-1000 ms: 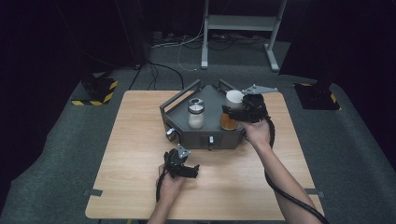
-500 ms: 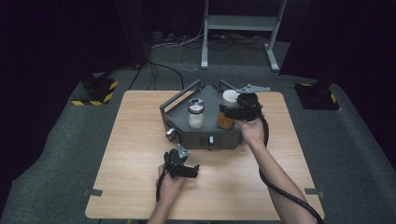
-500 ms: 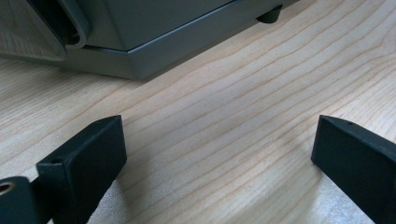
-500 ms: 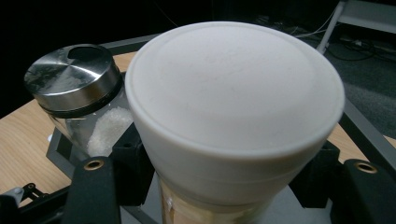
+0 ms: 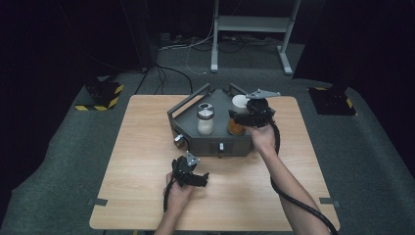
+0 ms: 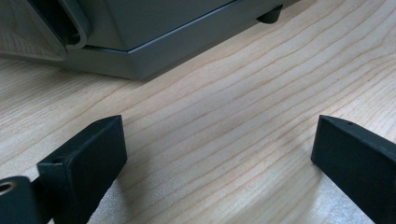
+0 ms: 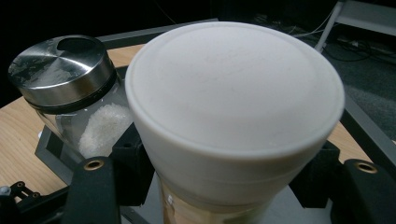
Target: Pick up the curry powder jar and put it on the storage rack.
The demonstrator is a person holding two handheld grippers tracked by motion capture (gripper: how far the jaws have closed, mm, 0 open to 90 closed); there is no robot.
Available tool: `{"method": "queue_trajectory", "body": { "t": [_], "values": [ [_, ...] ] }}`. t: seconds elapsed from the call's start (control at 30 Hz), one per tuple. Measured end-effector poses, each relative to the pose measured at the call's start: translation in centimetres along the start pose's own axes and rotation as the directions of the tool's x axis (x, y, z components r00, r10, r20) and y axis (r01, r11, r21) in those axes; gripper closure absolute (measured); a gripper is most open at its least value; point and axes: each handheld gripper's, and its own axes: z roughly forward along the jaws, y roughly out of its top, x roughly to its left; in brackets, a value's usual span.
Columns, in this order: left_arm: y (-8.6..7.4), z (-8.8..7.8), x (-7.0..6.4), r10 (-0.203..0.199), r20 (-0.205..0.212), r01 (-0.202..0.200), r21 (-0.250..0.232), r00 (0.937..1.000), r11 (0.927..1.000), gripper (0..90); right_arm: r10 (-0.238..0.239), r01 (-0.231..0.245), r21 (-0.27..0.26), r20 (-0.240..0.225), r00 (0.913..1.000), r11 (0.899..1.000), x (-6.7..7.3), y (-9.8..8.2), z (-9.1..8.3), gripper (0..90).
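My left hand point(image 5: 177, 193) rested low near my side of the table, its gripper point(image 5: 192, 175) held just above the wood with jaws spread wide — nothing between them. My right arm point(image 5: 288, 191) reached forward, its gripper point(image 5: 241, 119) pointing left, jaws clamped on either side of a white-lidded jar point(image 7: 233, 112).
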Motion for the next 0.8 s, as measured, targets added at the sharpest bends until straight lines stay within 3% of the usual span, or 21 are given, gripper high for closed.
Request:
{"method": "queue_trajectory", "body": {
  "t": [0.8],
  "values": [
    [0.00, 0.00, -0.05, 0.002, -0.002, -0.002, 0.000, 1.0000, 1.0000, 3.6, -0.019, 0.019, -0.014, -0.004, 0.9998, 1.000, 0.06, -0.61, -0.11, 35.0]
  ]
}}
